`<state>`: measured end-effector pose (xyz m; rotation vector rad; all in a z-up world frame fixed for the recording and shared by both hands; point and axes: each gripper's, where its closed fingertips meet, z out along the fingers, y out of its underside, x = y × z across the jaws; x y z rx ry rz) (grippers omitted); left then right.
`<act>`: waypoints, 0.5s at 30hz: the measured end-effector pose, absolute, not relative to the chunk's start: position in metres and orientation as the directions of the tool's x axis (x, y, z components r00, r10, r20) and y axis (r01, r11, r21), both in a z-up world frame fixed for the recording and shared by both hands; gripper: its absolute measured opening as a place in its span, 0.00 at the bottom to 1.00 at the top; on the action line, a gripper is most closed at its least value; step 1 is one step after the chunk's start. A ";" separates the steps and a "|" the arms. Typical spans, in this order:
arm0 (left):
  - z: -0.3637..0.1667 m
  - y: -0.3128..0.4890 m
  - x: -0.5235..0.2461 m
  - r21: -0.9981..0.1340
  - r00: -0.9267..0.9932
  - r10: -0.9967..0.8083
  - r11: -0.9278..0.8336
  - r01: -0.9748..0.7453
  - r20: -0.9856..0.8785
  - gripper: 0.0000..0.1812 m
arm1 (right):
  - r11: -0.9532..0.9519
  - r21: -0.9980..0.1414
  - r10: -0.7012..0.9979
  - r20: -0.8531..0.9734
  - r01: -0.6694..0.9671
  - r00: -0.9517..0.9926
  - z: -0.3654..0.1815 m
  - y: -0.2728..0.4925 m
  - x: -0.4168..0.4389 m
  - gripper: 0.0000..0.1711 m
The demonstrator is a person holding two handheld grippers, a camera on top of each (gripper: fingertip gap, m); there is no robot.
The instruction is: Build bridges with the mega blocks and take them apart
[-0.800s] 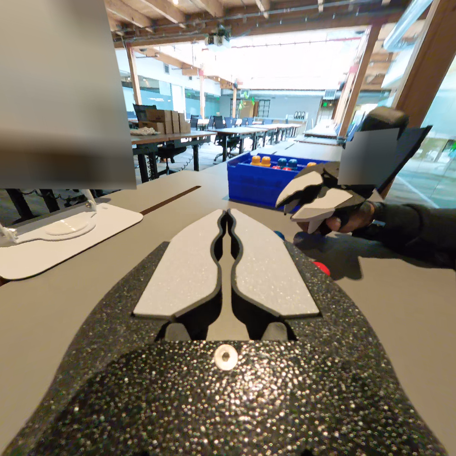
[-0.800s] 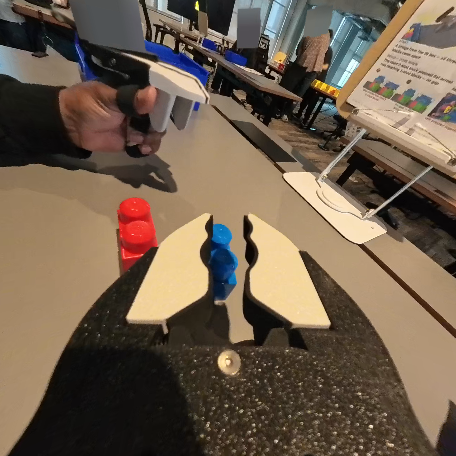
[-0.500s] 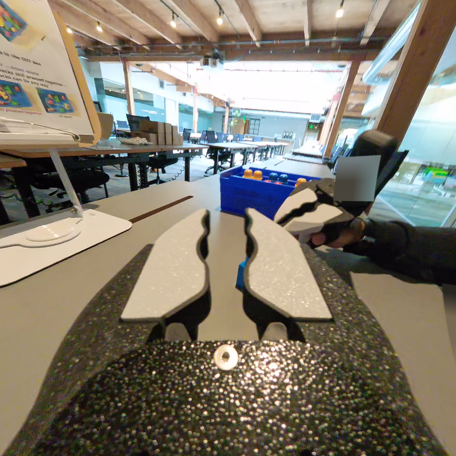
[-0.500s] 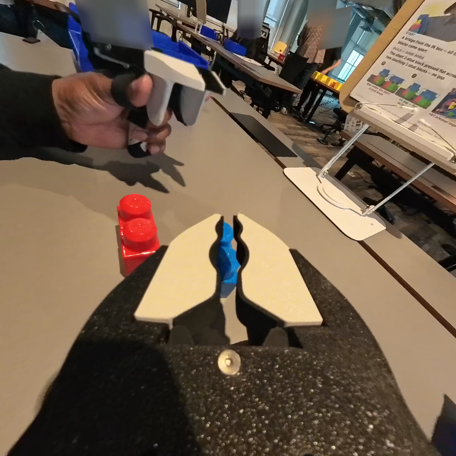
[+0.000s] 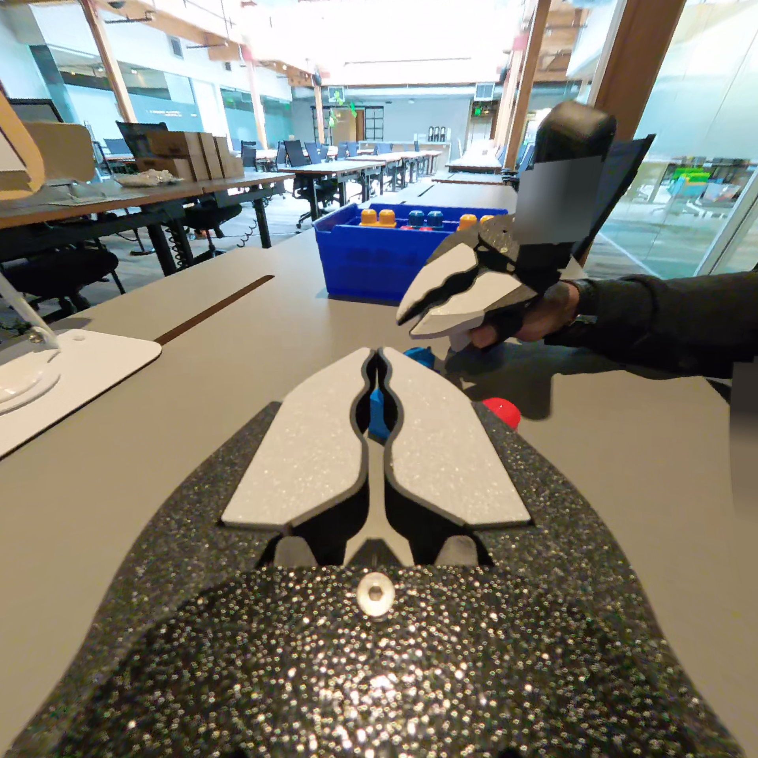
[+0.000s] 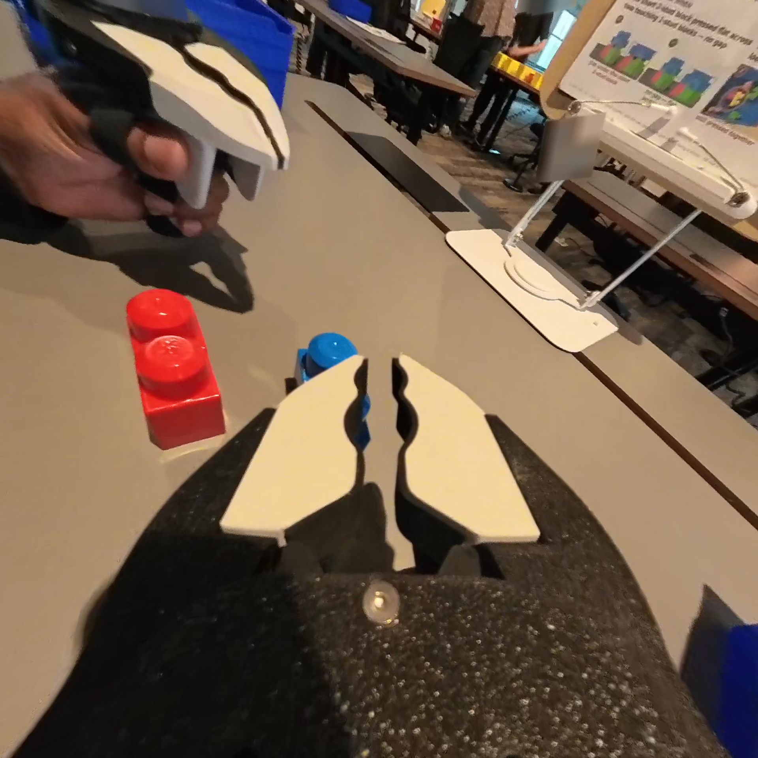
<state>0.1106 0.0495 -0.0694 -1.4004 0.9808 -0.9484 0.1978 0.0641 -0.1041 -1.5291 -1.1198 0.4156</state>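
I see the grey table (image 6: 410, 254) carrying a blue bin (image 5: 369, 262) of blocks. My left claw (image 5: 377, 356) is closed, empty; my right claw (image 6: 379, 361) slightly parted, empty. Red block (image 6: 176, 377) beside blue block (image 6: 328, 357), both on the table.

The left gripper (image 5: 377, 356) is level and points to 12 o'clock, its pale fingers (image 5: 311, 443) pressed almost tip to tip with nothing between them. In the right wrist view it hangs in the air at 10 o'clock, angled down toward 4 o'clock, with the left hand (image 6: 78, 168) wrapped round its grip. The right gripper (image 6: 379, 361) has its fingers (image 6: 451, 463) parted by a narrow gap and holds nothing. In the left wrist view it sits at 2 o'clock, aimed toward 8 o'clock, held by the right hand (image 5: 533, 322) in a black sleeve (image 5: 664, 320).
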 end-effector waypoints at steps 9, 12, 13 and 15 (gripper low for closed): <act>-0.077 0.055 0.108 -0.994 0.344 -0.936 -0.102 -0.049 0.079 0.00 | -0.037 -0.900 0.900 0.159 0.435 0.406 -0.128 0.057 0.190 0.20; -0.077 0.055 0.109 -0.993 0.338 -0.937 -0.108 -0.054 0.083 0.00 | -0.069 -0.872 0.901 0.154 0.485 0.406 -0.140 0.058 0.191 0.25; -0.078 0.054 0.110 -0.992 0.335 -0.938 -0.111 -0.058 0.086 0.00 | -0.063 -0.872 0.902 0.158 0.486 0.401 -0.139 0.057 0.190 0.25; -0.081 0.053 0.112 -0.990 0.324 -0.942 -0.122 -0.071 0.093 0.00 | -0.070 -0.857 0.904 0.162 0.511 0.395 -0.143 0.057 0.190 0.25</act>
